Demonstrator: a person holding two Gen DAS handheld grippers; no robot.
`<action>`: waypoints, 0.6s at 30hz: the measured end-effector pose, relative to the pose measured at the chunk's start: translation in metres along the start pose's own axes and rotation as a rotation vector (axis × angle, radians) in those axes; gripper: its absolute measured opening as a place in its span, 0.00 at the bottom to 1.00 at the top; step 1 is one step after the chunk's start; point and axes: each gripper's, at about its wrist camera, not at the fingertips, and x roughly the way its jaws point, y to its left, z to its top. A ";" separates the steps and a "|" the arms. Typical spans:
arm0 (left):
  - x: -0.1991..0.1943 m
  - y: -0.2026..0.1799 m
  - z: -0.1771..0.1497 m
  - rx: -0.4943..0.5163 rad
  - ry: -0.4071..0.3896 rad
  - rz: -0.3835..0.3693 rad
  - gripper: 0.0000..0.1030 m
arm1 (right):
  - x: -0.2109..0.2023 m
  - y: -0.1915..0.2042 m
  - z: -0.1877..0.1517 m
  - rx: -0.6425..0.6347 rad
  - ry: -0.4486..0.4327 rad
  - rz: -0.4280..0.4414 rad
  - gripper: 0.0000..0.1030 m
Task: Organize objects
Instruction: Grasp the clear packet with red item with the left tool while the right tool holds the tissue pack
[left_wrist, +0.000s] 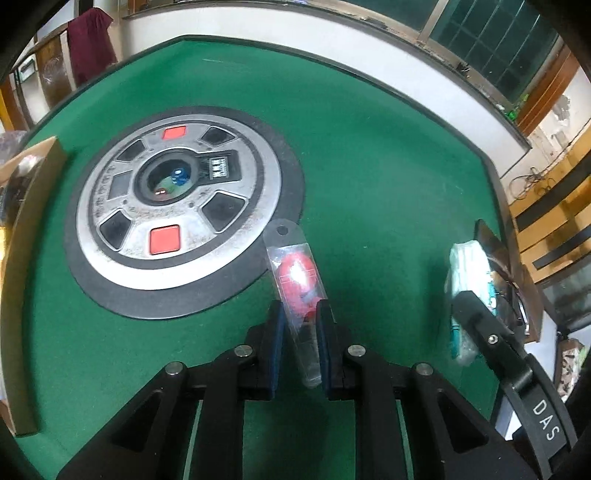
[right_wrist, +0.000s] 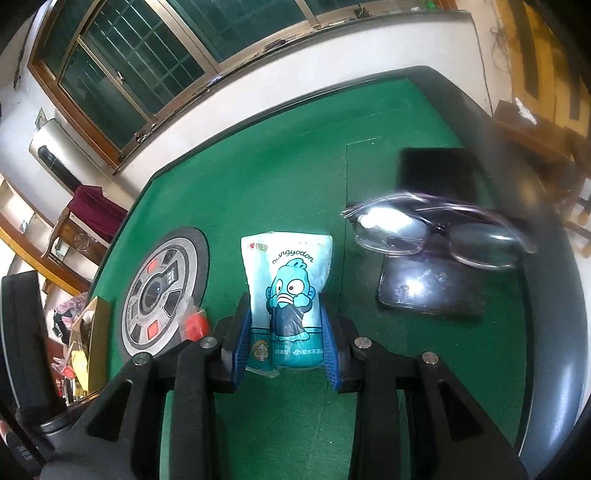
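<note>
Slippage threatens: your left gripper (left_wrist: 300, 314) pinches a slick packet (left_wrist: 295, 280) near its tail, seemingly; your right gripper (right_wrist: 286, 325) squeezes the soft tissues (right_wrist: 286, 280), beside glasses (right_wrist: 436, 229).

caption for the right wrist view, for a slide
Right claw grips a tissue pack above the green table, glasses nearby.

Looks like a room in a home, set up for games. The worktop (left_wrist: 369, 155) is an automatic mahjong table: green felt, dark padded rim, round metal control hub (left_wrist: 177, 218) with red buttons and a dice well at centre. Far side: plastered wall under a wood-framed barred window (right_wrist: 122, 74). Left: carved wooden chair (right_wrist: 70, 240) draped with maroon cloth (right_wrist: 94, 210), standing air-conditioner unit (right_wrist: 51, 151).
</note>
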 end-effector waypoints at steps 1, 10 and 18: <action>0.001 0.001 -0.001 -0.001 0.007 -0.016 0.21 | 0.000 0.000 0.000 0.000 0.000 0.000 0.30; -0.007 0.006 -0.003 0.037 -0.050 -0.012 0.29 | 0.001 -0.004 0.001 0.017 -0.003 -0.001 0.31; 0.005 0.011 -0.001 -0.028 -0.017 -0.014 0.44 | 0.001 -0.005 0.001 0.017 -0.007 0.000 0.31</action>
